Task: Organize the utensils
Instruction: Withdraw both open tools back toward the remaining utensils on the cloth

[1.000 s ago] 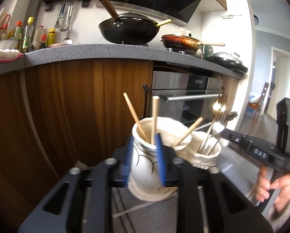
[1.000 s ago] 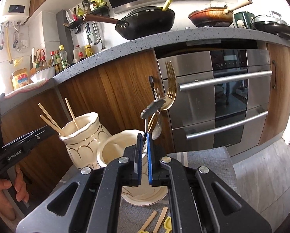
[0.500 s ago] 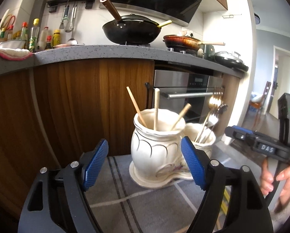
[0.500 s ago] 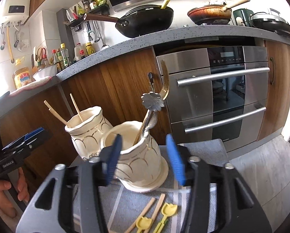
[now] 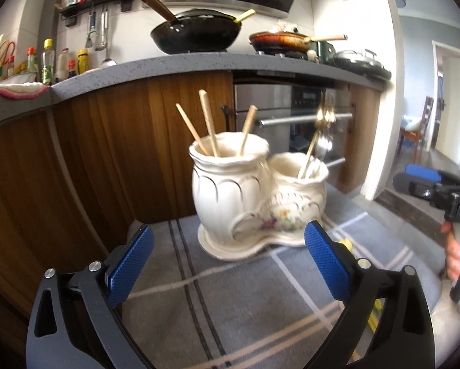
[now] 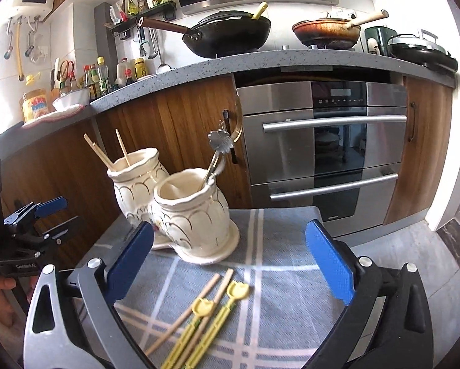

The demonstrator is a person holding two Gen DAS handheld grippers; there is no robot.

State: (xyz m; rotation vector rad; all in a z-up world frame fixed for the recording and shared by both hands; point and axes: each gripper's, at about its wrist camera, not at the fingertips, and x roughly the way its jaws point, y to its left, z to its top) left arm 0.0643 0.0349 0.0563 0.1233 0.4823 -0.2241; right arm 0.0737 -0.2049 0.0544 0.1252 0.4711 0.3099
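Right wrist view shows the loose utensils (image 6: 205, 313), wooden chopsticks and two yellow-handled pieces, lying on the grey striped cloth (image 6: 279, 233) just in front of the double ceramic holder (image 6: 190, 215). The holder stands on the same cloth, close to the wooden cabinet (image 6: 174, 129). Its taller pot already has chopsticks (image 5: 210, 129) leaning in it, and the lower pot has metal forks and spoons (image 6: 219, 150).

The right gripper (image 6: 230, 258) has just been opening its jaws, and now they stand wide with nothing between them; the loose pieces lie below and between the jaws without touching them. The left gripper (image 5: 230, 258) has also just been opening, its jaws are wide and empty, and the holder is ahead of them, apart.

I think the next pick is the risky part. The loose pieces lie crossed and touching, so the jaws closing on one could drag or flick a neighbour off the cloth. Thin sticks lying flat can also slip out of the blue pads (image 6: 330, 264). When a piece goes into a pot, it may hit the leaning handles, and a push on the rim could tip the holder, which looks top-heavy.
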